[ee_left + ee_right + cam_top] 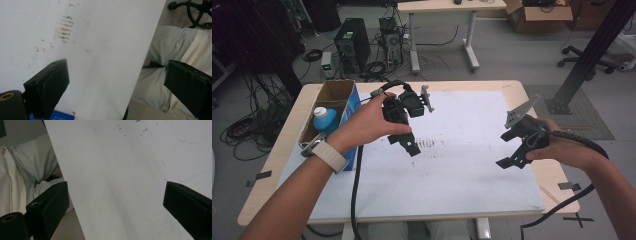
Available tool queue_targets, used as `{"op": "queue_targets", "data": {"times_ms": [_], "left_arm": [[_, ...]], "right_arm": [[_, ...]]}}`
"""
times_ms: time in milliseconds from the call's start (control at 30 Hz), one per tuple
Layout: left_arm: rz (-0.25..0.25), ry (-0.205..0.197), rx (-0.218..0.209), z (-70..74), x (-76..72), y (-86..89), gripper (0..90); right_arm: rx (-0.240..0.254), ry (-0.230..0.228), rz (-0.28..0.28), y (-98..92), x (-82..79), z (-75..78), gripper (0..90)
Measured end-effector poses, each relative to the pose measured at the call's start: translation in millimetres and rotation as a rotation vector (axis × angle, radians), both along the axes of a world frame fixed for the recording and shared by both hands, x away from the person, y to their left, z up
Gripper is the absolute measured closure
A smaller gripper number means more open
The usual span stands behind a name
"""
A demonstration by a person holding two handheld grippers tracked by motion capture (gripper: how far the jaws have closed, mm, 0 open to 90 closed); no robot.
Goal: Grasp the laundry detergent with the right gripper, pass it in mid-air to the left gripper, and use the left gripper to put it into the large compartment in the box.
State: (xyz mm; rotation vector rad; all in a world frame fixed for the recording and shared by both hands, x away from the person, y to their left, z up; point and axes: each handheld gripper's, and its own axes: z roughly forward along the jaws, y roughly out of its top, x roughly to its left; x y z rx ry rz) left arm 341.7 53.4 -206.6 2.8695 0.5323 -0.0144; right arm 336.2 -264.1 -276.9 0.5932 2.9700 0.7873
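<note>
Two grippers hovered over the white sheet (pixel 452 165) that covered the wooden table (pixel 517 90), one in each of the person's hands, and both pointed back toward the person's side.

The left gripper (pixel 410 146) hung above the middle-left of the sheet, its jaws spread wide with nothing between them. In the left gripper view the same gripper (pixel 117 82) looked down on bare sheet and the near table edge, with a patch of dark smudge marks (pixel 64 31) farther off. The right gripper (pixel 512 161) stood well apart from it, toward the sheet's right edge — jaws likewise released and empty, as the right gripper view showed (pixel 116 207).

The thing nearest either gripper was one open cardboard box (pixel 339 92) with a blue side, resting at the table's left edge, just beside the left forearm and behind the left gripper. Inside it stood one bottle (pixel 325 120) — blue body, white cap — upright. Neither gripper touched the box or the bottle.
</note>
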Motion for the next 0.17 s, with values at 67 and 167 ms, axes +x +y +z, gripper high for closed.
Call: {"op": "queue_targets", "data": {"times_ms": [67,167], "left_arm": [[0.004,-0.001,0.001,0.0,0.0,0.4,6.3],[0.005,-0.001,-0.003,0.4,0.3,1.1,6.4]], "right_arm": [[0.0,-0.001,0.0,0.0,0.2,0.0,6.6],[0.002,-0.002,0.0,-0.1,0.2,0.5,6.6]]}}
